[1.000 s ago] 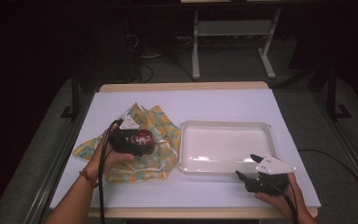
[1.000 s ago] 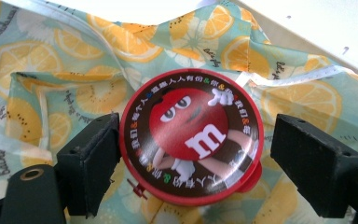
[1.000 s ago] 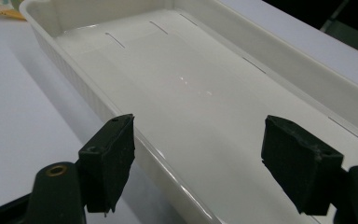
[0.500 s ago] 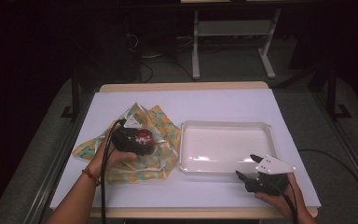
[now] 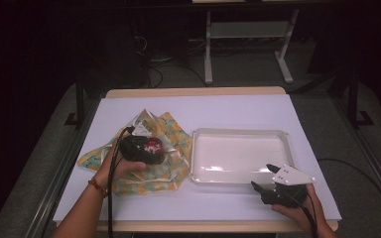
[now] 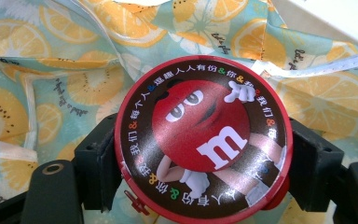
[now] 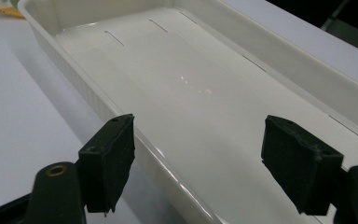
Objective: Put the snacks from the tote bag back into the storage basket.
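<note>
Black fingers (image 6: 98, 163) of our left gripper (image 6: 200, 154) pinch a round red candy tin (image 6: 201, 138) between them, one pad against each side of its rim. In the left gripper view the tin sits in the lower centre of the frame, its lid facing the camera and printed with a red cartoon candy character and a ring of small characters. Behind it spreads a pale blue cloth (image 6: 51, 70) patterned with orange slices, with white ribbon edging.

In the high view, our left gripper (image 5: 144, 148) is at the centre left, held by our left hand (image 5: 114, 166) over the crumpled cloth (image 5: 171, 148), and the tin (image 5: 154, 145) shows as a small red spot at its tip. Just right of the cloth lies a shallow white tray (image 5: 238, 135) on the white table (image 5: 228, 109).

Our right gripper (image 5: 263, 177), at the lower right, has its fingers (image 7: 112, 158) spread apart with nothing between them. In the right gripper view they straddle the tray's near rim (image 7: 121, 116), one over the table and one over the tray floor.
</note>
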The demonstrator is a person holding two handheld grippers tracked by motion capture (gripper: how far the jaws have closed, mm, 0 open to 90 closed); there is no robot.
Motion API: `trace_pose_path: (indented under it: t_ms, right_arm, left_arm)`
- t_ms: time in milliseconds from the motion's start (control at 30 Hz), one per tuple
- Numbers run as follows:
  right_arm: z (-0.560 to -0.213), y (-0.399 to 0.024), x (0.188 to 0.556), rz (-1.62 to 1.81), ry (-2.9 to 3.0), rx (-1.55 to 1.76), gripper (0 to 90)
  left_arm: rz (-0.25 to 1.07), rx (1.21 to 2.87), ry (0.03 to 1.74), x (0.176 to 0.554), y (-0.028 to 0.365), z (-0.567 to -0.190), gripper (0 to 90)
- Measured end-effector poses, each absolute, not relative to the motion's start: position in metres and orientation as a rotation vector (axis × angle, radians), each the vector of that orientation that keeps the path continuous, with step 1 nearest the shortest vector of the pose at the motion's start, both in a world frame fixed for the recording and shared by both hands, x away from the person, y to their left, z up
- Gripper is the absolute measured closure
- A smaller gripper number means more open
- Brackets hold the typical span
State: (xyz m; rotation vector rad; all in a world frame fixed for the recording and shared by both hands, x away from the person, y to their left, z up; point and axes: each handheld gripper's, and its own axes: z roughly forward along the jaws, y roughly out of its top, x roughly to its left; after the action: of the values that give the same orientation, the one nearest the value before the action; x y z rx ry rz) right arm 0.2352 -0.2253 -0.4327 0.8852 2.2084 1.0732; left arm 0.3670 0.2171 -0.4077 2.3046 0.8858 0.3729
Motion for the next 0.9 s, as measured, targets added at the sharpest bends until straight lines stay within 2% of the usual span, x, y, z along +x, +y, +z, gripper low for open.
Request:
trace_pose_path:
  t_ms: [900]
  right_arm:
    - [-0.4331, -0.2249, 0.2364, 1.073, 2.216, 0.872, 25.0]
  left_arm:
    - [0.366, 2.266, 0.915, 0.3672, 0.2173, -0.408, 25.2]
